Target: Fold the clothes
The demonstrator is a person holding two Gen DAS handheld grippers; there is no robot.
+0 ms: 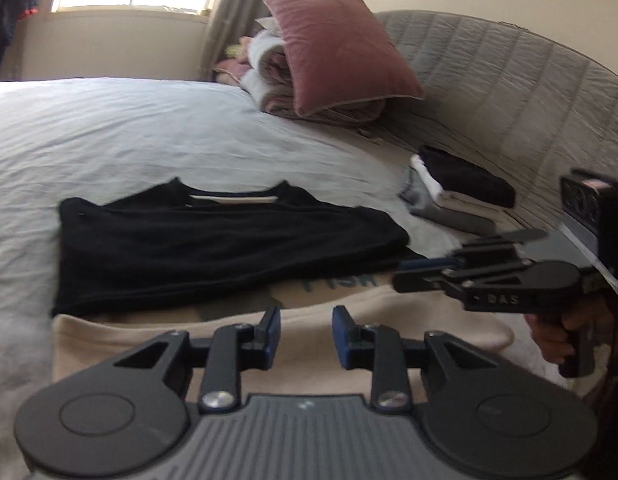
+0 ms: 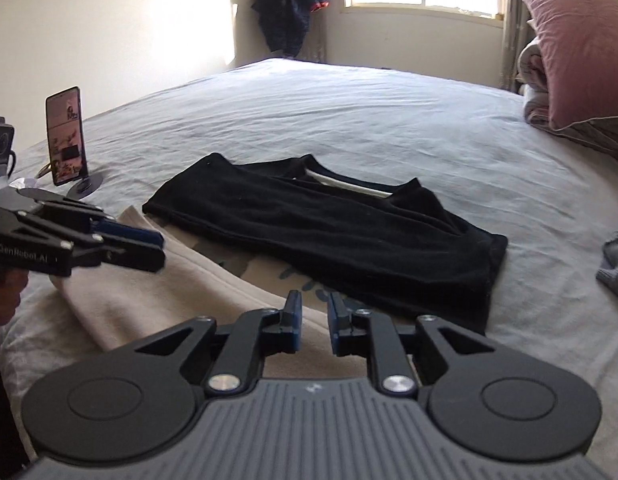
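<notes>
Bedroom daylight falls on a grey-sheeted bed [image 1: 129,128]. Left wrist view: the black garment [image 1: 213,248] lies folded atop a beige garment [image 1: 309,340], with finished folded clothes [image 1: 461,192] stacked aside, probably for sorting. The left tongs [image 1: 305,328] stand partly open, holding nothing. Right wrist view: the right tongs [image 2: 313,316], also partly open and empty, hover above the beige garment's near edge.
</notes>
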